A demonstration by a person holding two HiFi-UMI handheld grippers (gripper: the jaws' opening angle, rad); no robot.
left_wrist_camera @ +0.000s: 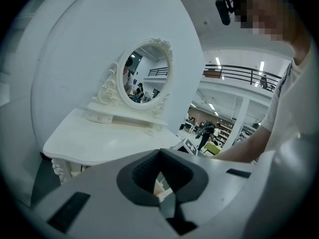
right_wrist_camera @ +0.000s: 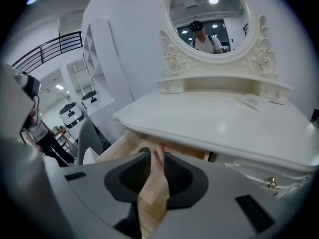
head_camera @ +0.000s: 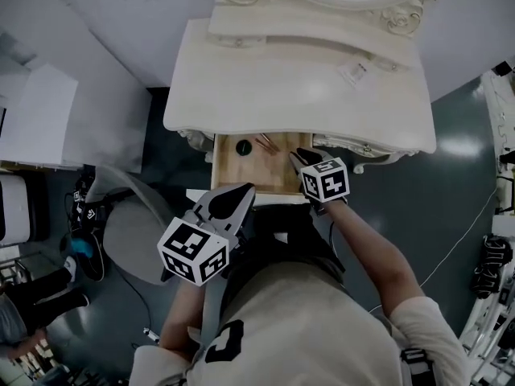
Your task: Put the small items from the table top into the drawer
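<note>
The white dressing table (head_camera: pixel 265 87) has its wooden drawer (head_camera: pixel 233 171) pulled open under the top. In the drawer lie a dark round item (head_camera: pixel 243 145) and thin reddish sticks (head_camera: pixel 266 143). A small pale item (head_camera: pixel 354 73) (right_wrist_camera: pixel 253 101) rests on the table top at the back right, near the mirror shelf. My right gripper (head_camera: pixel 299 158) (right_wrist_camera: pixel 155 156) hovers over the drawer's right part, its jaws a narrow gap apart with only drawer wood showing between them. My left gripper (head_camera: pixel 240 191) (left_wrist_camera: pixel 160 158) is shut and empty at the drawer's front edge.
An oval mirror (right_wrist_camera: pixel 209 19) (left_wrist_camera: pixel 144 76) stands at the back of the table. A grey chair (head_camera: pixel 133 232) sits left of me, close to the drawer. White cabinets (head_camera: pixel 36 111) and a person's legs (head_camera: pixel 36 300) are at the far left. Cables lie on the dark floor at right.
</note>
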